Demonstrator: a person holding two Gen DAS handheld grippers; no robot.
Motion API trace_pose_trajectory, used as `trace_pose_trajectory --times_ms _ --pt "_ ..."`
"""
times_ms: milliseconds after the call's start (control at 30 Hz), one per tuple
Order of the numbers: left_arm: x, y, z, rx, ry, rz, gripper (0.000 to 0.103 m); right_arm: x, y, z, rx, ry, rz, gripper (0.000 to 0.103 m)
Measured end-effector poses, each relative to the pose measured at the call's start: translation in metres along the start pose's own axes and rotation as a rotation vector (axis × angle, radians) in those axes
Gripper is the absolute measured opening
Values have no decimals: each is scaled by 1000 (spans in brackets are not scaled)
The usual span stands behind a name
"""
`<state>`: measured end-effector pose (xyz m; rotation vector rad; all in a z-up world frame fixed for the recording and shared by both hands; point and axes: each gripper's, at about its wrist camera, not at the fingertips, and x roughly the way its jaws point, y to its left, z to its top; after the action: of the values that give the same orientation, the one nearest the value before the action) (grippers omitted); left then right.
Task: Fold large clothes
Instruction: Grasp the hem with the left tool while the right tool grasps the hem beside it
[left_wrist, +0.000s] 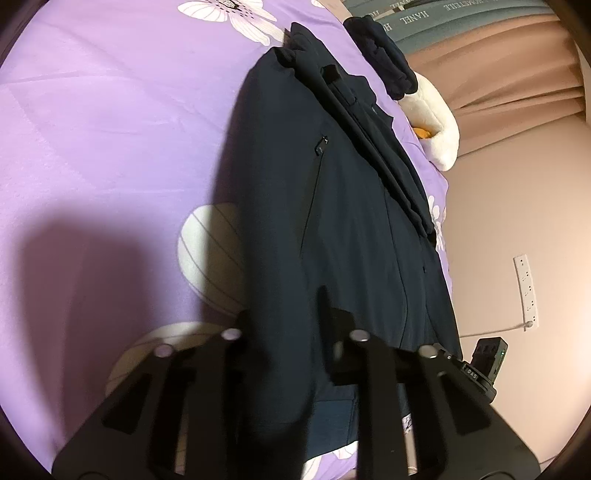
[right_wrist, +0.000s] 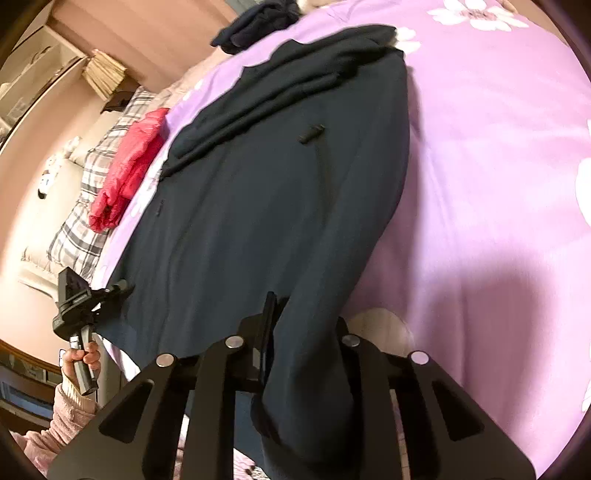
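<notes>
A large dark navy jacket (left_wrist: 314, 192) lies lengthwise on the purple flowered bedspread (left_wrist: 110, 129), with a sleeve folded along its top. My left gripper (left_wrist: 286, 328) is shut on the jacket's near hem. In the right wrist view the same jacket (right_wrist: 266, 192) stretches away over the bedspread (right_wrist: 498, 184). My right gripper (right_wrist: 304, 325) is shut on the hem's other corner, with cloth bunched between the fingers. The left gripper (right_wrist: 110, 291) also shows there at the jacket's left corner, held by a hand in a pink sleeve.
A white plush toy (left_wrist: 436, 122) and a dark garment (left_wrist: 384, 62) lie at the far bed edge. A red garment (right_wrist: 129, 166) rests on a plaid quilt (right_wrist: 92, 206). A power strip (left_wrist: 526, 291) lies on the floor.
</notes>
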<state>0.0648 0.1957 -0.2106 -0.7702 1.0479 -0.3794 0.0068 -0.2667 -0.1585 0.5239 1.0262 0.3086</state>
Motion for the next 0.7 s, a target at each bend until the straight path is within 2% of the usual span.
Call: trace_pose_trajectory --times_ms 133,333,567,700 --pt "-8 -3 0 1 -23 -48 13 -6 10 6 -27 -19 20 16" --pt "-21 -18 -2 21 -56 -165 11 -13 18 9 -31 -52 61 16" --pt "-28 -49 -5 129 -65 -178 11 -22 29 8 -54 -79 79 14" --pt "-29 -55 -8 147 -63 -178 11 -25 34 7 -82 -84 74 13"
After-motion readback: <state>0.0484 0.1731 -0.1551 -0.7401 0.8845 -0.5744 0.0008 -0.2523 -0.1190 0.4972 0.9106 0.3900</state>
